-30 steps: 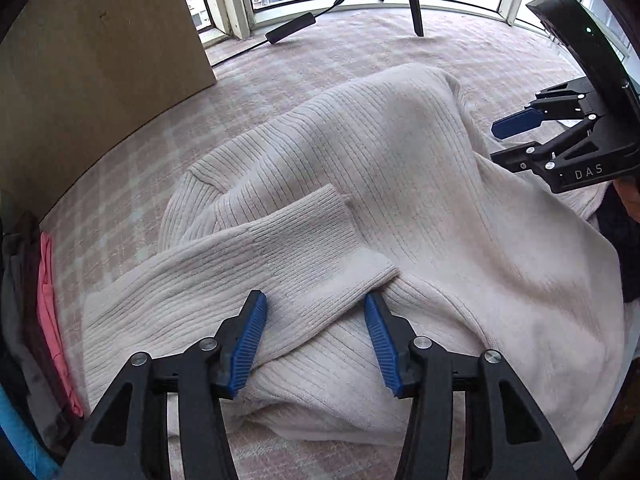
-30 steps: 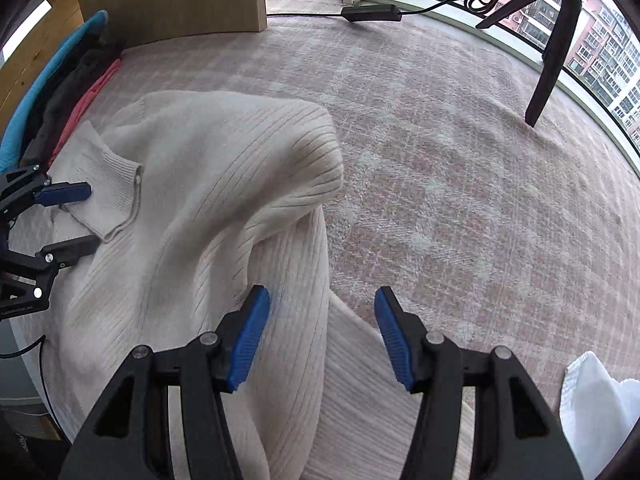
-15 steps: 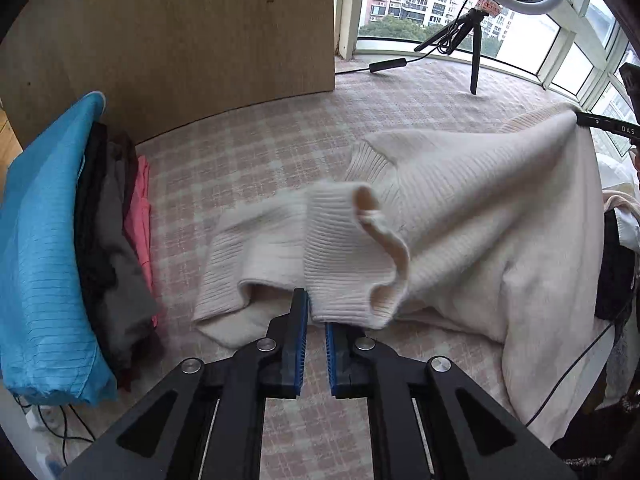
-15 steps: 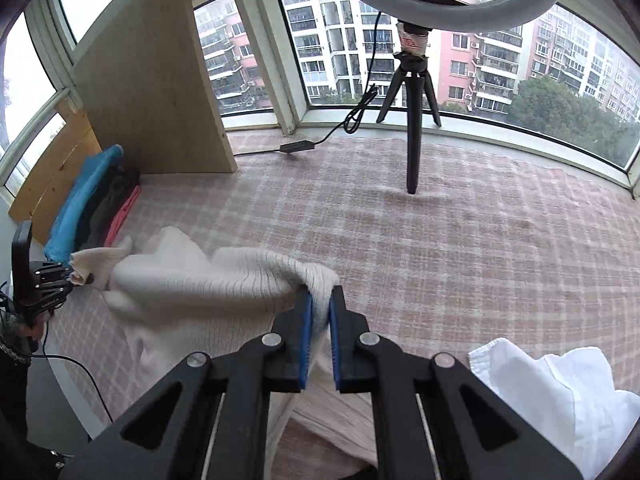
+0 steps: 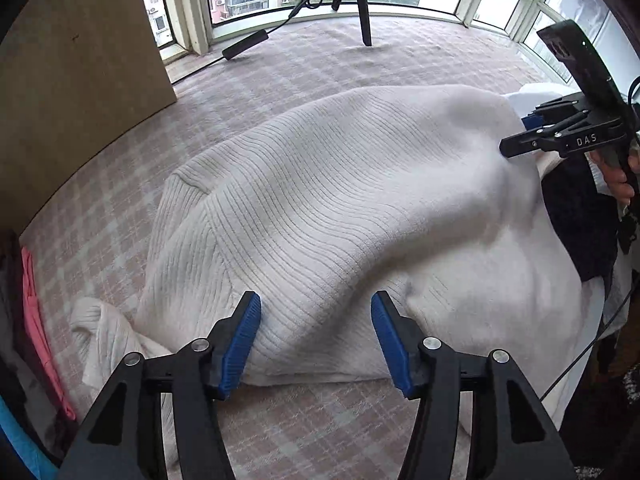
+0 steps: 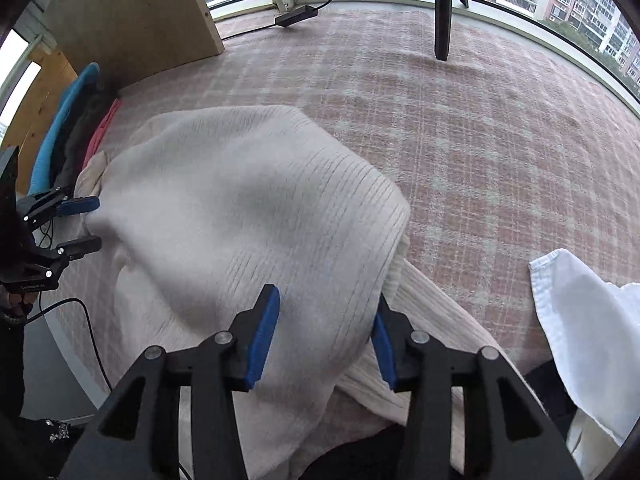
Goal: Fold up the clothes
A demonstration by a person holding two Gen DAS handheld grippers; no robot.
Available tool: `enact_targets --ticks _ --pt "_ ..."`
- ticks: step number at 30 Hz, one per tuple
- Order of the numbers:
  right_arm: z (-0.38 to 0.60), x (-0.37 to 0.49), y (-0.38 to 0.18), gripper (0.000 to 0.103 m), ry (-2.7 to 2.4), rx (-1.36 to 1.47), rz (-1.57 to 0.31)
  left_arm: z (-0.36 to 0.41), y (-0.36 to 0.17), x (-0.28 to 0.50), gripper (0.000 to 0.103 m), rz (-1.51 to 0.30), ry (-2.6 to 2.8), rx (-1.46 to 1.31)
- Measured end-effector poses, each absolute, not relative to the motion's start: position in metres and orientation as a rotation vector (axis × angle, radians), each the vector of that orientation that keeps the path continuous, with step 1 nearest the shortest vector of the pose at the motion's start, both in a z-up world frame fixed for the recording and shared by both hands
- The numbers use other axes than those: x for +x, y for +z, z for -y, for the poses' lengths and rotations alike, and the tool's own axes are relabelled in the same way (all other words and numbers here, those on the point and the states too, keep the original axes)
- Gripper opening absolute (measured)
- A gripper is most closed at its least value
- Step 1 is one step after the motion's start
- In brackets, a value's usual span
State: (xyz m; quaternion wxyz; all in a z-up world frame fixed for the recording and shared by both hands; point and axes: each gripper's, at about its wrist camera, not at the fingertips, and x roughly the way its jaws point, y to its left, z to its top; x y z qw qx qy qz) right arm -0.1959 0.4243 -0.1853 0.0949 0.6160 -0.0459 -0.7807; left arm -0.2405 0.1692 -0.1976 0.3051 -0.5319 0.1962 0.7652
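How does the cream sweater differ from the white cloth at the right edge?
The sweater is cream, ribbed knit; the white cloth is smooth woven with a stitched hem. The sweater lies spread mid-surface under both tools; the cloth sits bunched at the edge, touched by neither. The sweater looks much larger, though the cloth is cut off. Both rest on the checked cover.

One legible marking is found: the letters "DAS", white on black, printed on the side of the black plastic two-finger right gripper [image 5: 520,132] as seen from the left wrist view. Small print on the black plastic left gripper [image 6: 80,224] in the right wrist view is too blurred to read.
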Motion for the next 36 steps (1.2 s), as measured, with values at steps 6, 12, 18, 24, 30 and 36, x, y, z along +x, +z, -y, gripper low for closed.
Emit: enact_targets --ticks 6,12,18,24,30,36 --pt "-0.413 -0.19 -0.203 0.014 -2.358 1.771 0.13 -0.158 -0.198 -0.241 0.004 -0.498 2.006 -1.416" --pt "-0.378 -0.149 -0.169 0.007 -2.283 1.622 0.19 -0.091 -0.138 -0.198 0.003 -0.466 2.086 -1.392" --pt "-0.315 -0.086 -0.172 0.02 -1.997 1.72 -0.004 -0.025 -0.165 -0.156 0.013 -0.521 2.02 -1.63" --pt "-0.364 -0.101 -0.142 0.033 -2.097 1.647 0.172 -0.017 -0.133 -0.192 0.029 -0.406 2.126 -1.528" --pt "-0.392 -0.173 -0.147 0.053 -2.291 1.607 0.005 -0.087 -0.127 -0.266 0.074 -0.468 2.098 -1.387" --pt "-0.404 -0.202 -0.177 0.053 -2.219 1.624 0.004 -0.119 -0.198 -0.308 0.042 -0.402 1.894 -1.596"
